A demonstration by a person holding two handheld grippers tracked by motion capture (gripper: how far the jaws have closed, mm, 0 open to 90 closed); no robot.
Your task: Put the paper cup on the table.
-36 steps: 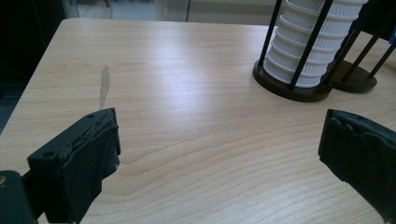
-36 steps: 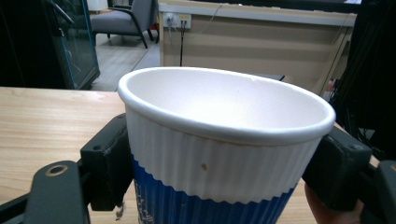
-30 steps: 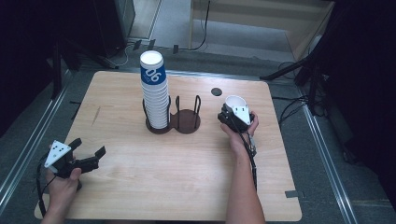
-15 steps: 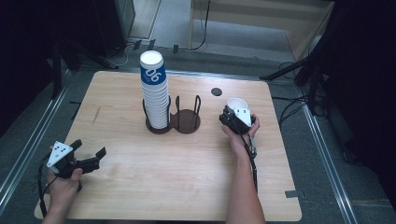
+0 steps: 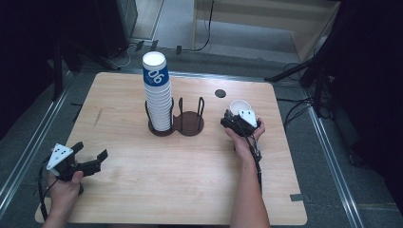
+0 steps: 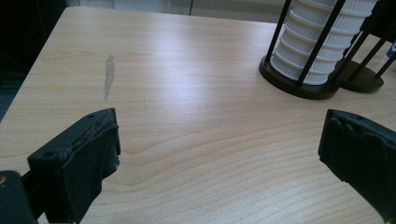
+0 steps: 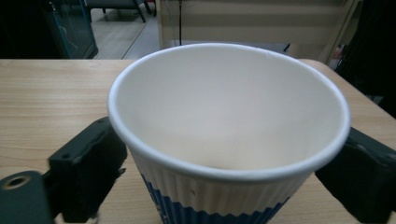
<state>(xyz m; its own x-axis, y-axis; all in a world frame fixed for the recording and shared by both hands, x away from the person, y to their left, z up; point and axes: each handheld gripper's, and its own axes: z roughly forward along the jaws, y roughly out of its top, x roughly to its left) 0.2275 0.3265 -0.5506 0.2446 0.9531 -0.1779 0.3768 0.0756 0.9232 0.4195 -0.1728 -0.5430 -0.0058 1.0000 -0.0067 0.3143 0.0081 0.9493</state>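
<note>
black jaws, right gripper [image 5: 234, 118]: closed on both sides of a paper cup, one jaw against each flank of its ribbed wall, as the right gripper view shows.
right hand [image 5: 245, 140]: wraps the gripper from the near side; forearm runs back to the near edge of the table.
paper cup [image 7: 229, 135]: white inside, ribbed white outside with a blue band low down; upright, mouth up, empty. in the high view it sits on the right part of the table, just far of the gripper's grey plate, right of the cup holder.
left gripper [image 5: 89, 159]: near-left corner of the table, jaws spread wide with bare wood between them; nothing held. it points toward the right and far side.
left hand [image 5: 64, 183]: grips it at the near-left edge.
cup stack [image 5: 157, 92]: tall column of ribbed white cups, topmost one with a blue band and white print, standing in the left ring of the holder. the left gripper view shows its lower part at the far right, behind thin black rods.
cup holder [image 5: 177, 118]: dark brown two-ring base with black upright rods, middle of the table; right ring has no cup in it.
table [image 5: 142, 190]: light wood with rounded corners; a greyish scuff mark [image 6: 109, 75] on its left part; a small dark round hole [image 5: 220, 93] far of the held cup.
floor: grey, with dark cables beyond the far edge.
</note>
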